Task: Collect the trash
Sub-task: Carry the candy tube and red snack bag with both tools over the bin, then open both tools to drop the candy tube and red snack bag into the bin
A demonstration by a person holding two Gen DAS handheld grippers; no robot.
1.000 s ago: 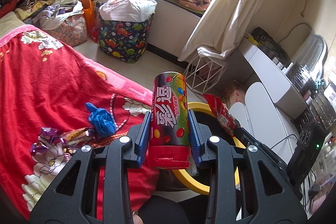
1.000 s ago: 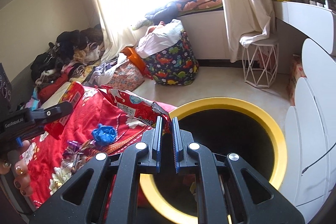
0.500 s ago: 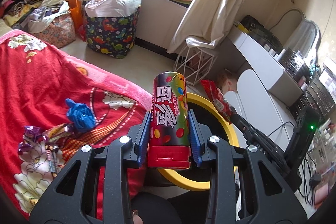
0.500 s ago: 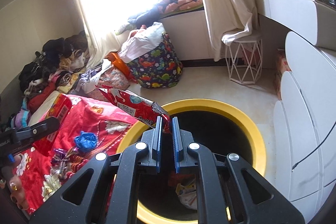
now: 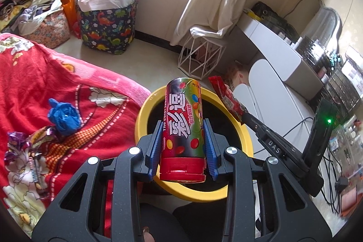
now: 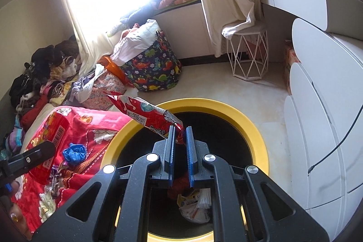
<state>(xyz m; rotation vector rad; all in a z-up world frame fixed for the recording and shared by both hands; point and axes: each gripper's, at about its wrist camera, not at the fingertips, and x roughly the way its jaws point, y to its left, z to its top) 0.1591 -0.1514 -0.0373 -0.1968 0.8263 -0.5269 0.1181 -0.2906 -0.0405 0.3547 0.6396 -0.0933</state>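
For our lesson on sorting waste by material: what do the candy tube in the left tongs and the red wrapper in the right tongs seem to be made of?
Candy tube: rigid cylinder with a glossy printed sleeve and a smooth red cap, probably plastic; body could be plastic or card.
Red wrapper: thin plastic or foil film, judging by its crinkles, shine and serrated end.

Candy tube (image 5: 183,124) and red wrapper (image 6: 145,113) above yellow-rimmed bin (image 6: 254,128).

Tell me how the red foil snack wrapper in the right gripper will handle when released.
Red foil snack wrapper looks floppy: pinched by one corner, it sags sideways. Probably light and empty, so it may flutter. The right gripper hangs over the yellow-rimmed bin, so it likely lands inside.
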